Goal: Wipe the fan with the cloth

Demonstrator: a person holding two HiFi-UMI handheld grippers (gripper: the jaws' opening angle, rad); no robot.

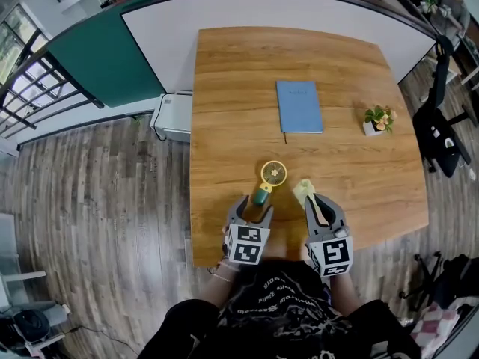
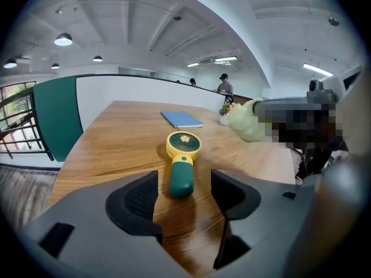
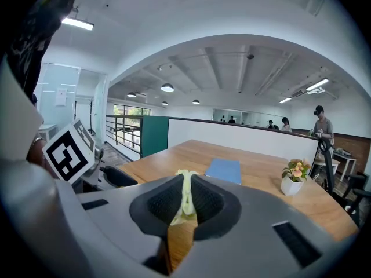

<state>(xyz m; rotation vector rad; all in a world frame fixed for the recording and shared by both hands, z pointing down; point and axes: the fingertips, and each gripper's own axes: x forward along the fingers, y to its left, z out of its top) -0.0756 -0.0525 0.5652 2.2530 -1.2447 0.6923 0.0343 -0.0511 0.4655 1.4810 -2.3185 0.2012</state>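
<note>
Head view: left gripper (image 1: 252,209) being held over wood-grain table (image 1: 224,88), ribbed jaws apart, nothing being clamped. Fan (image 1: 269,181) lying flat just ahead of it, near table's near edge: smooth dark green handle pointing toward left gripper, round yellow grilled head pointing away, long axis tilting slightly right. Soft pale yellow-green cloth (image 1: 302,191) being pinched between shut jaws of right gripper (image 1: 317,202), just right of fan.
</note>
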